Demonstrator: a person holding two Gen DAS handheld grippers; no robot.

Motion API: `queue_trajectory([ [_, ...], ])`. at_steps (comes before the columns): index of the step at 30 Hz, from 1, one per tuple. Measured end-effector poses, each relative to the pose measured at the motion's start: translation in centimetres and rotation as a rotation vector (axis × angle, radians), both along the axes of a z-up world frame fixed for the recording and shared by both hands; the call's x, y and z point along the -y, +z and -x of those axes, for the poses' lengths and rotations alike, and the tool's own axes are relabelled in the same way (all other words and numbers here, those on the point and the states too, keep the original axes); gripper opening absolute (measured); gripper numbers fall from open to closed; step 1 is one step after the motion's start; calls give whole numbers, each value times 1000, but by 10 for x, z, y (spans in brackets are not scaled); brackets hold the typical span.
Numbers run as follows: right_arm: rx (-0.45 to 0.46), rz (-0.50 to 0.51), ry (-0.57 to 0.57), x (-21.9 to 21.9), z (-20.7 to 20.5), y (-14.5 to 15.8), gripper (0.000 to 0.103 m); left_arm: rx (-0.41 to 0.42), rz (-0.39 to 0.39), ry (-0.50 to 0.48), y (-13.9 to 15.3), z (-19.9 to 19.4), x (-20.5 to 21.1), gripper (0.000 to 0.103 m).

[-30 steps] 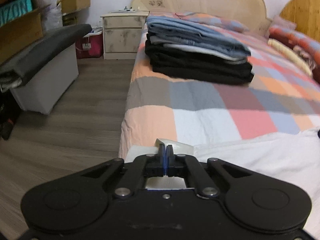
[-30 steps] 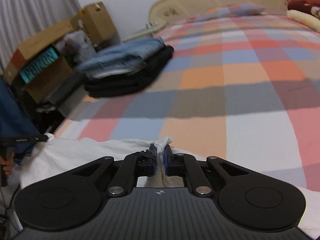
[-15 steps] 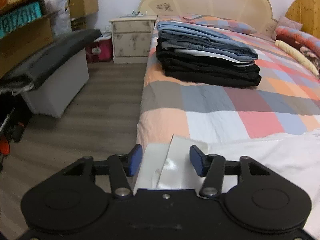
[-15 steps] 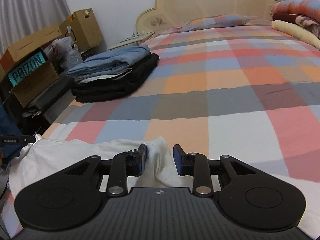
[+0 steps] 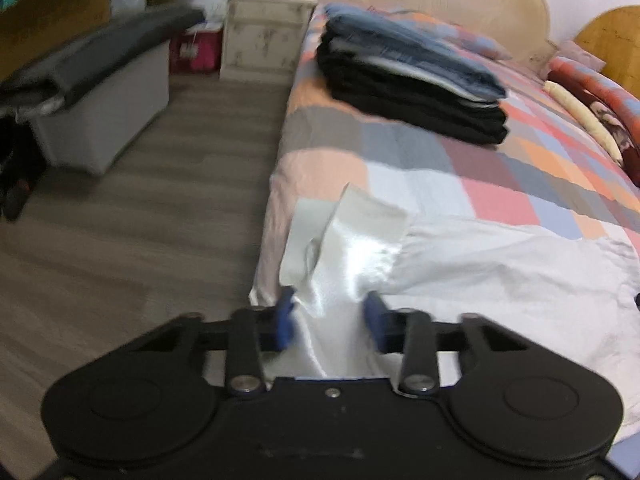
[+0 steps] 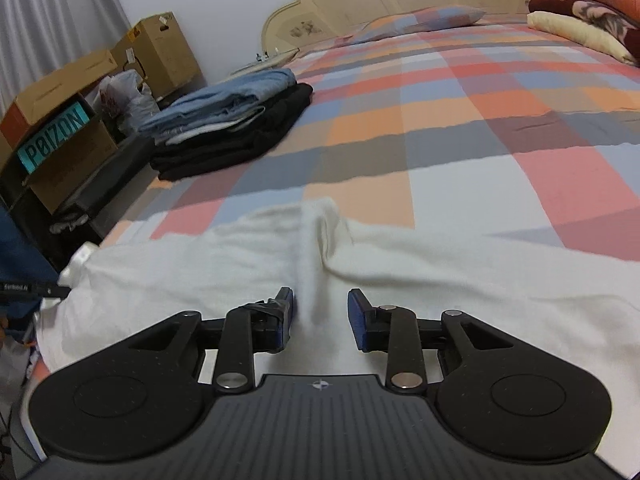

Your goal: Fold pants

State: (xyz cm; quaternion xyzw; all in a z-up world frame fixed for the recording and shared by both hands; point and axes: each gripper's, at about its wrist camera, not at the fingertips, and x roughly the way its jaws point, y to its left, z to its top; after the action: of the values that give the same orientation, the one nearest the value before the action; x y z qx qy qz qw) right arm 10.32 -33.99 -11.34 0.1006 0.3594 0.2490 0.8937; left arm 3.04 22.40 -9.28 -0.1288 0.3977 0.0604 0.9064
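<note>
White pants [image 6: 440, 280] lie spread across the near end of the checkered bed [image 6: 460, 120]. In the left wrist view their shiny white end [image 5: 360, 248] lies at the bed's left edge. My left gripper [image 5: 330, 316] is open, its blue pads on either side of that shiny fabric, not pinching it. My right gripper [image 6: 320, 314] is open just above a raised ridge of the white cloth [image 6: 316, 232], which runs between the pads. The left gripper's tip [image 6: 24, 287] shows at the far left of the right wrist view.
A stack of folded black and blue pants [image 5: 412, 80] sits further up the bed [image 6: 228, 128]. A grey bench [image 5: 100, 92] and nightstand [image 5: 264, 36] stand left of the bed on wood floor. Cardboard boxes [image 6: 64, 120] line the wall. Rolled blankets [image 6: 580, 12] lie at the far right.
Both grippers were shut on the white cloth a second ago. They have opened, let it go, and pulled back slightly; the cloth now lies on the bed.
</note>
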Motion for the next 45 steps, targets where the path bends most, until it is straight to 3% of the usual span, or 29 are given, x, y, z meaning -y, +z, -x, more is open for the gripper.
queue_trajectory([
  [1, -2, 1, -1, 0, 1, 0, 59, 22, -8, -4, 6, 3, 2, 9],
  [4, 0, -1, -2, 0, 3, 1, 64, 75, -55, 40, 19, 13, -2, 7],
  [7, -1, -2, -1, -2, 3, 0, 68, 40, 4, 84, 9, 17, -18, 7],
  [11, -16, 10, -4, -4, 4, -8, 69, 25, -73, 76, -2, 18, -8, 9],
  [12, -14, 14, 0, -3, 5, -7, 69, 28, -88, 75, -1, 18, -6, 13],
  [14, 12, 16, -9, 5, 11, 0, 69, 30, -133, 74, 6, 16, -3, 50],
  [16, 50, 1, -56, 25, 18, 10, 70, 64, -168, 89, 17, 14, 3, 64],
  [18, 79, -9, -127, 52, 26, 18, 76, 91, -158, 92, 30, 12, 6, 65],
  [22, 134, 29, -323, 120, 52, 28, 78, 115, -159, 69, 49, 4, 23, 65],
  [25, 149, 81, -477, 170, 71, 29, 91, 132, -174, 37, 60, -6, 44, 65],
  [31, 150, 169, -722, 247, 102, 16, 95, 125, -156, -102, 66, -30, 103, 64],
  [33, 146, 160, -767, 266, 108, 8, 103, 101, -145, -156, 61, -39, 128, 64],
  [37, 102, 104, -793, 296, 113, -9, 103, 65, -147, -261, 47, -58, 181, 58],
  [41, 84, 109, -730, 299, 105, -19, 103, 34, -170, -367, 32, -75, 232, 45],
  [45, 66, 67, -655, 306, 97, -26, 103, 23, -171, -442, 23, -98, 272, 42],
])
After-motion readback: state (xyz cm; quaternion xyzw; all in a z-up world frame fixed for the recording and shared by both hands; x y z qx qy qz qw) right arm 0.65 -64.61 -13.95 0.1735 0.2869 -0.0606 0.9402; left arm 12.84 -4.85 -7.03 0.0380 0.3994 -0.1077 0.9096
